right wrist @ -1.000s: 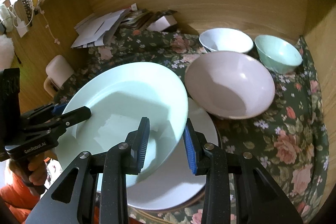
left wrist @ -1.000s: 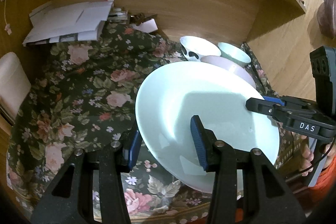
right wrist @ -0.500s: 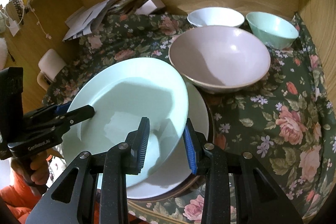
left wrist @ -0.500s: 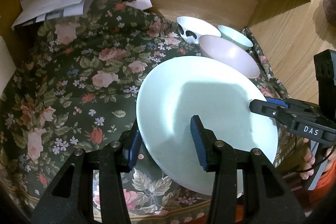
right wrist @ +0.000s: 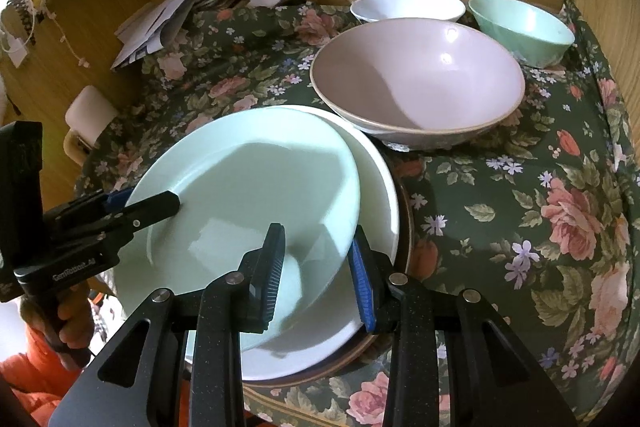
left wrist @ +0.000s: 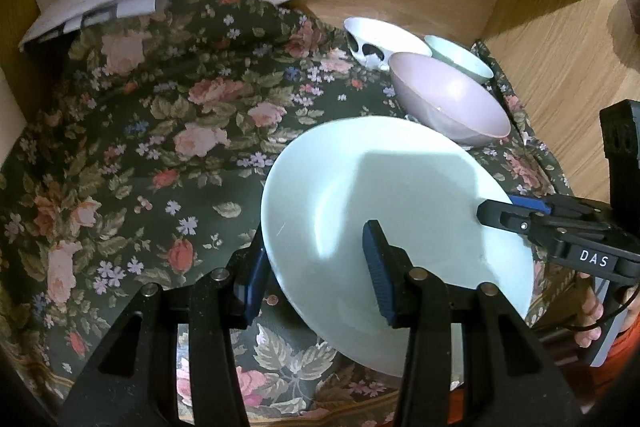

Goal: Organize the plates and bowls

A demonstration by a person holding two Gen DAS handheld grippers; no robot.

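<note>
My counter's got a floral cloth [right wrist: 520, 195] over it, with a pink bowl [right wrist: 416, 83], white bowl [right wrist: 406, 5], green bowl [right wrist: 520, 23], plate stack [right wrist: 380, 187] and papers [right wrist: 160, 23] on top.

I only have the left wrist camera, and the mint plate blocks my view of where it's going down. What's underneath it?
Observer: A white plate resting on a brown plate, right beneath the mint plate.
Operator: Is the mint plate centred over them?
Observer: No, it's offset to the left. A crescent of the white plate shows along its right side.
Operator: How does the right gripper sit on it?
Observer: The right gripper straddles the near rim, with one finger on the plate's face and the other past the rim, above the white plate.
</note>
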